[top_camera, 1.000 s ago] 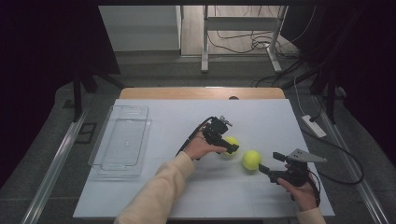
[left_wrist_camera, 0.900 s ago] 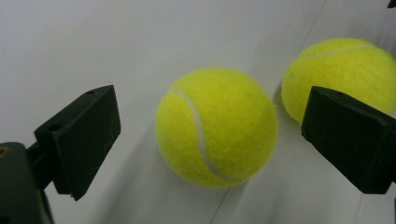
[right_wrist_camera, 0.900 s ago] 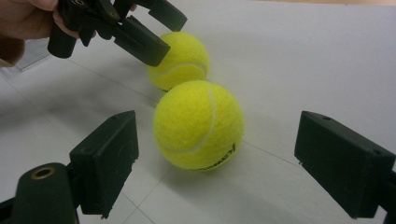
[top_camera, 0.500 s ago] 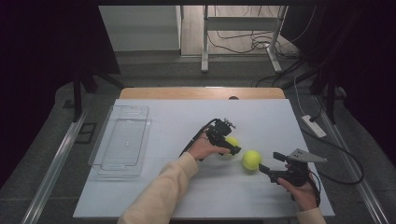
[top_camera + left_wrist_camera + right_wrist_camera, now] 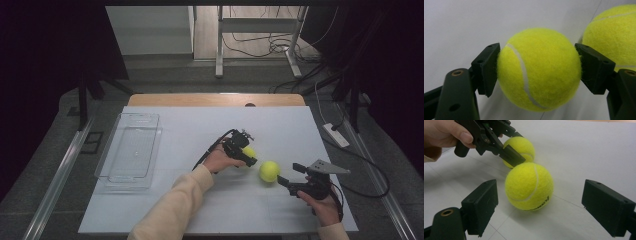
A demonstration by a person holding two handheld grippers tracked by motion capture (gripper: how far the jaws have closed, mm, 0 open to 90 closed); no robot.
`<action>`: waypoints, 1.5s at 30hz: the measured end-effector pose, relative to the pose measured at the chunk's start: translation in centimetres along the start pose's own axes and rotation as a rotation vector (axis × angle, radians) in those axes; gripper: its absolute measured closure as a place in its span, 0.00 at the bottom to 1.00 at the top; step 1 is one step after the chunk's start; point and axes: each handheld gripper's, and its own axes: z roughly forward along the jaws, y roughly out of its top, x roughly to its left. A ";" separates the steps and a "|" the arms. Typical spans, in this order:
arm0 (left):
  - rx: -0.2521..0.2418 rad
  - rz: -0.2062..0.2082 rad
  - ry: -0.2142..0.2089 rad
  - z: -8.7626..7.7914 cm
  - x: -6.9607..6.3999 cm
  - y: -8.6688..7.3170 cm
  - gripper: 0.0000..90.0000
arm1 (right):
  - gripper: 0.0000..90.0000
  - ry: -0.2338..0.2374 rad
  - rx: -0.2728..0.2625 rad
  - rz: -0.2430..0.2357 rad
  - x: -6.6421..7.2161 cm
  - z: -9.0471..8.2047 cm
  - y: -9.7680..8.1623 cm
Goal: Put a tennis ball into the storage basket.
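Right now two fuzzy yellow-green tennis balls sit on the smooth white table (image 5: pixel 165 210), a little right of its centre. Being round, neither has a long axis or heading; only the pale curved seams give any orientation, the seam on the gripped ball (image 5: pixel 539 68) running steeply from about 11 o'clock to 5 o'clock in the left gripper view.

The left gripper (image 5: pixel 248 156) has just been closing, and its matte black, blocky pads now pinch that ball at 9 and 3 o'clock, denting the felt slightly. Its hand (image 5: pixel 217 160) reaches in from 7 o'clock on a cream sleeve (image 5: pixel 172 207), pointing toward 4 o'clock.

The second ball (image 5: pixel 269 171) lies just beside the first, at its 4 o'clock. The right gripper (image 5: pixel 286 176) points at it from 4 o'clock with jaws spread wide, clear of the felt, its hand (image 5: pixel 320 205) low at the table's near edge.

A clear plastic tray (image 5: pixel 129 150) rests at 9 o'clock.
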 end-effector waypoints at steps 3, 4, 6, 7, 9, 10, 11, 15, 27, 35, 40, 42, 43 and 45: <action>0.002 -0.002 0.002 0.0 0.0 0.0 0.29 | 0.15 -0.001 0.000 0.000 0.0 0.0 0.0; 0.002 -0.002 0.003 -0.1 0.0 0.0 0.29 | 0.15 -0.001 0.000 -0.001 0.0 0.0 0.0; -0.001 -0.004 0.006 -0.1 0.0 0.0 0.29 | 0.15 -0.001 0.000 -0.001 0.0 0.0 0.0; -0.001 -0.001 0.009 -0.1 0.0 0.0 0.29 | 0.15 -0.001 0.000 -0.001 0.0 0.0 0.0; -0.008 -0.005 0.009 -0.2 0.0 -0.1 0.29 | 0.15 -0.002 0.000 0.001 0.0 0.0 0.0; -0.008 -0.005 0.010 -0.3 0.0 -0.1 0.29 | 0.15 -0.003 0.000 0.001 0.0 0.0 0.0; -0.014 -0.007 0.009 -0.4 0.1 -0.1 0.29 | 0.15 -0.003 0.000 0.001 0.0 0.0 0.0; -0.023 -0.004 0.012 -0.7 0.1 -0.2 0.29 | 0.15 -0.003 0.001 0.000 0.0 0.0 0.0; -0.061 0.004 0.013 -1.7 -0.1 -0.5 0.29 | 0.15 -0.004 0.003 0.000 0.0 0.0 0.0; -0.087 0.001 0.017 -2.5 -0.1 -0.8 0.29 | 0.15 -0.004 0.004 -0.002 0.0 0.0 -0.1; -0.099 0.012 0.022 -3.2 0.0 -1.0 0.29 | 0.15 -0.005 0.003 -0.001 0.0 0.0 -0.1; -0.104 0.012 0.024 -3.4 0.0 -1.0 0.29 | 0.15 -0.004 0.004 -0.002 0.1 0.0 -0.1; -0.111 0.009 0.023 -3.5 0.0 -1.0 0.29 | 0.15 -0.004 0.004 -0.003 0.1 0.0 -0.1; -0.122 0.012 0.023 -3.8 0.0 -1.1 0.29 | 0.15 -0.004 0.004 -0.003 0.0 0.0 -0.1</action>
